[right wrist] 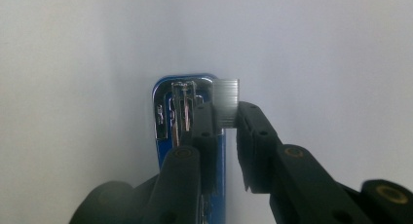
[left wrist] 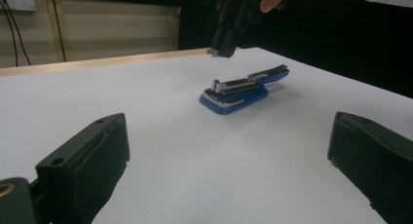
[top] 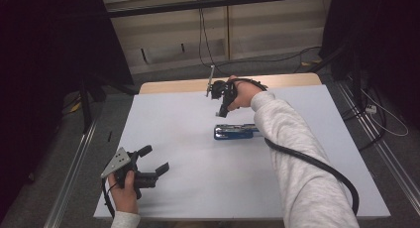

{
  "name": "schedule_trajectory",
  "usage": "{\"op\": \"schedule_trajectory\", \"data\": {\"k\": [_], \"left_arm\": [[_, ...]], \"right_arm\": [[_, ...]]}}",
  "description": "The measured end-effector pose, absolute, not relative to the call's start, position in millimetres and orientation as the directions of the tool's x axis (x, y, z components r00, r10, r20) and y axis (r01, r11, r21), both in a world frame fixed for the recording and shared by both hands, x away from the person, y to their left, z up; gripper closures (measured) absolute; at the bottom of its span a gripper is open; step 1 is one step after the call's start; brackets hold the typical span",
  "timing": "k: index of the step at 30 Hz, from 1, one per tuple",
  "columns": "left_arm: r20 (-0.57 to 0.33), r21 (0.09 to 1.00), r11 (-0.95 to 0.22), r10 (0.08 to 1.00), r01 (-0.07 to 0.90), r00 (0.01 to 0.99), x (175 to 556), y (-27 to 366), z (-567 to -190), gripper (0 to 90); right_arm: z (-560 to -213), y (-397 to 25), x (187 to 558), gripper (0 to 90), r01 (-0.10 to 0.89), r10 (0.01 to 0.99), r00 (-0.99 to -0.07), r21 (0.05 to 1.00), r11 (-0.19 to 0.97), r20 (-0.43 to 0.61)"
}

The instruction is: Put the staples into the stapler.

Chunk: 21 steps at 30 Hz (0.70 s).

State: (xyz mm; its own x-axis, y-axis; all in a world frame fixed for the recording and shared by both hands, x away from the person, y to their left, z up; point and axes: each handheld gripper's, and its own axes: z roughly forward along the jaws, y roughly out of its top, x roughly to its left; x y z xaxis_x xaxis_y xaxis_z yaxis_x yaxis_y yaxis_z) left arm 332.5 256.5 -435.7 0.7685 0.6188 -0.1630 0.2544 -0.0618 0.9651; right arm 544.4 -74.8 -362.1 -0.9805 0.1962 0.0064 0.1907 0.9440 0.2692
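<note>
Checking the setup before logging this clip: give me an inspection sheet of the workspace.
Surface: white table top, bare apart from the stapler.
Job's things: blue stapler lying open on the table; strip of staples in the right gripper.
Clutter: nothing seen.
Grippers: left gripper open, low near the table's front left; right gripper shut on the strip, raised above the stapler.
Cables: black cable trailing along the right sleeve.
Surroundings: wall sockets, wires on the floor, dark frames.
</note>
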Motion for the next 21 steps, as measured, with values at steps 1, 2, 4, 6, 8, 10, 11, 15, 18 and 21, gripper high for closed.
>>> {"op": "schedule_trajectory", "data": {"k": [1, 2, 4, 6, 8, 10, 11, 15, 18, 21], "left_arm": [[-0.161, 0.965, -0.063, 0.620, 0.254, 0.768, 332.5, 256.6, -435.6, 1.5], [-0.161, 0.965, -0.063, 0.620, 0.254, 0.768, 332.5, 256.6, -435.6, 1.6], [-0.159, 0.966, -0.064, 0.620, 0.252, 0.768, 332.2, 256.8, -435.3, 1.6], [-0.162, 0.965, -0.063, 0.620, 0.255, 0.767, 332.3, 256.3, -435.6, 1.6], [-0.160, 0.965, -0.065, 0.621, 0.254, 0.767, 332.4, 256.1, -435.7, 1.6], [-0.161, 0.965, -0.065, 0.619, 0.255, 0.768, 332.6, 255.5, -435.8, 1.6], [-0.159, 0.965, -0.068, 0.621, 0.255, 0.768, 332.7, 255.4, -435.8, 1.6], [-0.159, 0.964, -0.069, 0.622, 0.256, 0.766, 332.2, 255.4, -435.8, 1.6], [-0.156, 0.963, -0.075, 0.622, 0.257, 0.768, 333.0, 255.6, -435.9, 1.6], [-0.162, 0.964, -0.067, 0.623, 0.259, 0.765, 332.4, 255.1, -435.7, 1.6]], "right_arm": [[-362.6, -74.8, 543.9, 78.5, 0.190, 0.195, -0.981, 0.275, 0.942, 0.008], [-362.6, -74.8, 543.9, 78.5, 0.190, 0.195, -0.981, 0.275, 0.942, 0.008], [-363.7, -74.7, 542.1, 78.5, 0.187, 0.192, -0.981, 0.275, 0.943, 0.012], [-363.8, -74.8, 540.6, 78.5, 0.189, 0.193, -0.981, 0.279, 0.942, 0.016], [-363.8, -76.1, 539.4, 78.5, 0.190, 0.194, -0.981, 0.283, 0.940, 0.017], [-364.2, -78.3, 538.3, 78.5, 0.193, 0.196, -0.980, 0.291, 0.937, 0.020], [-364.1, -79.7, 537.9, 78.5, 0.188, 0.191, -0.981, 0.288, 0.939, 0.018], [-365.0, -86.2, 535.9, 78.5, 0.211, 0.213, -0.977, 0.303, 0.929, 0.027], [-365.9, -88.2, 534.4, 78.5, 0.212, 0.213, -0.977, 0.300, 0.930, 0.032], [-368.1, -91.7, 532.0, 78.5, 0.221, 0.220, -0.975, 0.322, 0.921, 0.040]]}}
